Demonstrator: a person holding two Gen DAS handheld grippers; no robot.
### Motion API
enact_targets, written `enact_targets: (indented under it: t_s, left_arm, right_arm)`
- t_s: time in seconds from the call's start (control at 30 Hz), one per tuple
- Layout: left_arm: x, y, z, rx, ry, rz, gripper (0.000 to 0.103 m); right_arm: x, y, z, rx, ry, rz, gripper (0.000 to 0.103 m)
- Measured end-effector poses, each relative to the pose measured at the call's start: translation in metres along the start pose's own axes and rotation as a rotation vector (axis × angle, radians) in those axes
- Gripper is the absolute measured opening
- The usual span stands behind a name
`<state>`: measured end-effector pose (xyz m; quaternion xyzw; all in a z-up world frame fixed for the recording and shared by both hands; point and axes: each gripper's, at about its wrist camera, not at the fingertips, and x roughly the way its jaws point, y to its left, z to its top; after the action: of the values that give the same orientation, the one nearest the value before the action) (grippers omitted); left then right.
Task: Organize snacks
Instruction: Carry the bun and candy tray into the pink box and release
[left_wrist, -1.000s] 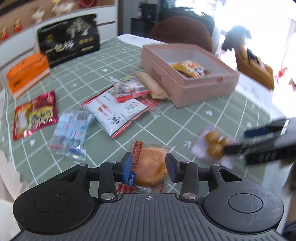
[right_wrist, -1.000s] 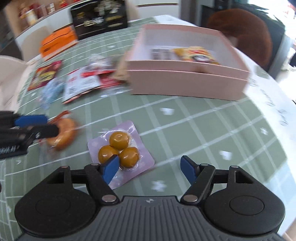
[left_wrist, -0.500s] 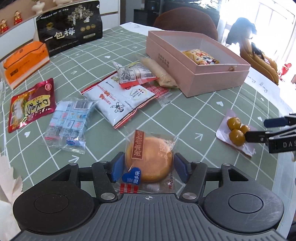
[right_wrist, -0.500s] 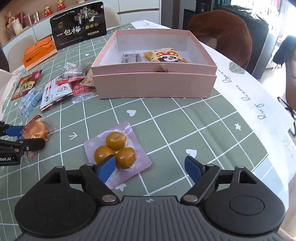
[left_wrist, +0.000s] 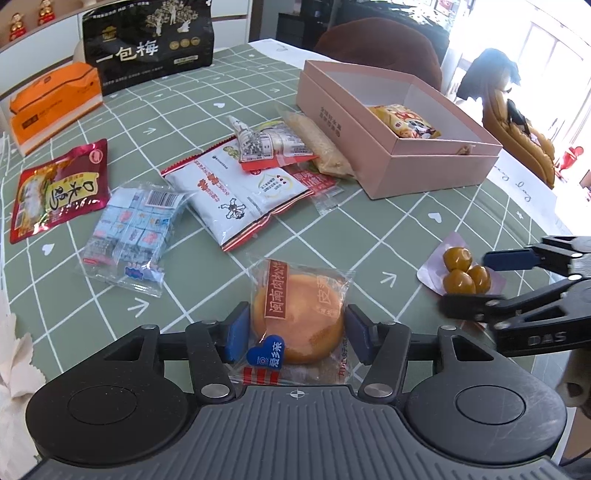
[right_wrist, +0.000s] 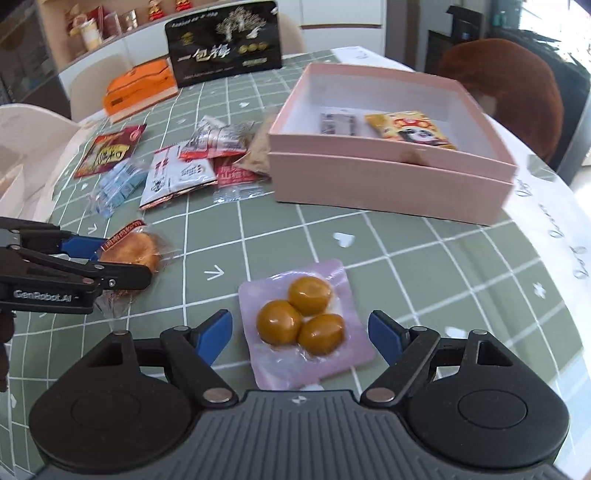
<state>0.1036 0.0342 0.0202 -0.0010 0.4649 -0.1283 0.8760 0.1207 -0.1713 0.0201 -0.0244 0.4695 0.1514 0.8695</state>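
My left gripper (left_wrist: 295, 334) is open with its blue pads on either side of a wrapped round orange cake (left_wrist: 297, 319) lying on the green checked tablecloth; the cake also shows in the right wrist view (right_wrist: 131, 247). My right gripper (right_wrist: 301, 332) is open around a pink pack of three brown balls (right_wrist: 303, 319), which also shows in the left wrist view (left_wrist: 461, 273). An open pink box (right_wrist: 388, 184) holds a yellow snack bag (right_wrist: 410, 129) and a small silver packet (right_wrist: 338, 123).
Loose snacks lie left of the box: a white and red pouch (left_wrist: 240, 195), a clear bag of blue candies (left_wrist: 133, 236), a red pouch (left_wrist: 59, 192). An orange box (left_wrist: 55, 103) and a black bag (left_wrist: 147, 44) stand at the back.
Both grippers have moved forward and lower over their packs. The left gripper's jaws have opened wider around the cake. The pink pack now lies between the right gripper's fingers.
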Motion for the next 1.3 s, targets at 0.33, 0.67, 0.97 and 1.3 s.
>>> enact_targets:
  t_s: [0.33, 0.67, 0.97, 1.3]
  left_arm:
    - [0.000, 0.000, 0.000, 0.005, 0.003, -0.001, 0.061]
    - [-0.008, -0.026, -0.003, 0.047, 0.021, 0.022, 0.060]
    - [-0.090, -0.082, 0.126, 0.063, -0.307, -0.179, 0.060]
    - [0.000, -0.099, 0.198, -0.119, -0.231, -0.204, 0.060]
  right_arm:
    - [0.006, 0.007, 0.004, -0.082, 0.007, -0.012, 0.061]
    - [-0.040, -0.006, -0.006, -0.026, -0.038, 0.017, 0.060]
    - [-0.126, -0.066, 0.042, 0.053, -0.191, -0.032, 0.060]
    - [-0.118, -0.131, 0.161, 0.049, -0.358, -0.056, 0.061]
